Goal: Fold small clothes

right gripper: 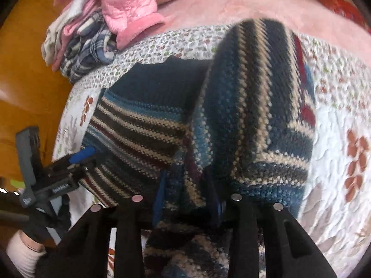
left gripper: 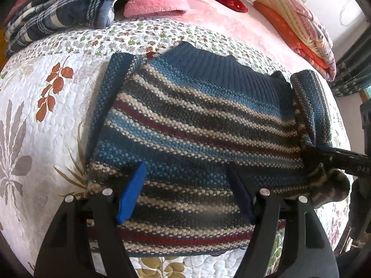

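A small striped knit sweater (left gripper: 185, 120), in blue, cream, grey and red, lies flat on a floral quilt (left gripper: 46, 139) with its dark blue collar pointing away. My left gripper (left gripper: 186, 192) stands open over the lower body of the sweater, its blue pads wide apart on the knit. My right gripper (right gripper: 187, 197) is shut on the sweater's right sleeve (right gripper: 255, 115), lifted and draped across in the right wrist view. From the left wrist view the right gripper (left gripper: 324, 157) enters at the right edge, on the sleeve. The left gripper (right gripper: 84, 157) shows at the sweater's hem.
At the far side lie a blue plaid garment (left gripper: 65, 11), pink fleece clothes (left gripper: 157, 4), a red item (left gripper: 225, 0) and a folded orange and striped stack (left gripper: 296, 30) on a pink blanket (left gripper: 220, 20). An orange floor (right gripper: 27, 81) lies beyond the bed's left edge. A white sleeve (right gripper: 23, 252) shows lower left.
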The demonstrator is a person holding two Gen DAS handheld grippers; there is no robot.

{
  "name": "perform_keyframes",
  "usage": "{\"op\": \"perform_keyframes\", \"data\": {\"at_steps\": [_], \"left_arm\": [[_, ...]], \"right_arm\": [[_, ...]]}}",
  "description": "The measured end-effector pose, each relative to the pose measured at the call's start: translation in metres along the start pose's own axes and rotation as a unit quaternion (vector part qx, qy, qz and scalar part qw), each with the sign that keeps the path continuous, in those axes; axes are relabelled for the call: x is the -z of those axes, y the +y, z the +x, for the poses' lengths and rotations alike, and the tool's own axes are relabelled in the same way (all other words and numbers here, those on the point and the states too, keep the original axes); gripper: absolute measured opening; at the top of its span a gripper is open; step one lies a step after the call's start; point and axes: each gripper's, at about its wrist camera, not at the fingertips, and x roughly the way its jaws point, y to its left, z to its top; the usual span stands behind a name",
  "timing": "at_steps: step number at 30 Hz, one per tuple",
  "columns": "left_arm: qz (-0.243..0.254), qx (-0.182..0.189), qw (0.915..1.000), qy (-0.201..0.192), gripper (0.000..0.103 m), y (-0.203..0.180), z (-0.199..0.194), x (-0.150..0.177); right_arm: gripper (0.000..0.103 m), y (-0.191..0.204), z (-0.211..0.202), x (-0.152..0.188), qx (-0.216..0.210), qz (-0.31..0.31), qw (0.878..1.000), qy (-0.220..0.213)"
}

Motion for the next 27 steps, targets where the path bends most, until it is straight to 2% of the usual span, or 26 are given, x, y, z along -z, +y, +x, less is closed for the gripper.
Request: {"op": "perform_keyframes", "data": {"at_steps": [9, 11, 13, 15, 18, 19, 22, 27], "left_arm": [[0.015, 0.007, 0.9998, -0.004, 0.071, -0.012, -0.004, 0.0], [0.015, 0.014, 0.9998, -0.004, 0.071, -0.014, -0.005, 0.0], [0.014, 0.022, 0.9997, -0.004, 0.071, -0.017, -0.007, -0.002], [0.014, 0.031, 0.9994, -0.007, 0.072, -0.021, -0.01, -0.004], [0.012, 0.057, 0.9982, -0.011, 0.074, -0.034, -0.017, -0.008], [0.013, 0.064, 0.9978, -0.011, 0.075, -0.038, -0.019, -0.008], [0.012, 0.096, 0.9952, -0.012, 0.077, -0.054, -0.022, -0.01], [-0.039, 0.167, 0.9851, -0.006, 0.078, -0.083, -0.008, -0.019]], "right_arm": [[0.036, -0.009, -0.007, 0.0, -0.032, 0.025, 0.999, -0.007], [0.042, -0.008, -0.017, -0.003, -0.052, 0.039, 0.998, -0.006], [0.055, -0.006, -0.027, -0.007, -0.078, 0.05, 0.996, -0.007], [0.056, -0.007, -0.039, -0.009, -0.116, 0.063, 0.991, -0.009], [0.056, -0.015, -0.058, -0.012, -0.136, 0.086, 0.987, -0.023], [0.056, -0.019, -0.064, -0.014, -0.135, 0.09, 0.986, -0.028], [0.056, -0.038, -0.083, -0.017, -0.093, 0.099, 0.989, -0.05], [0.056, -0.079, -0.096, -0.017, -0.017, 0.131, 0.989, -0.064]]}}
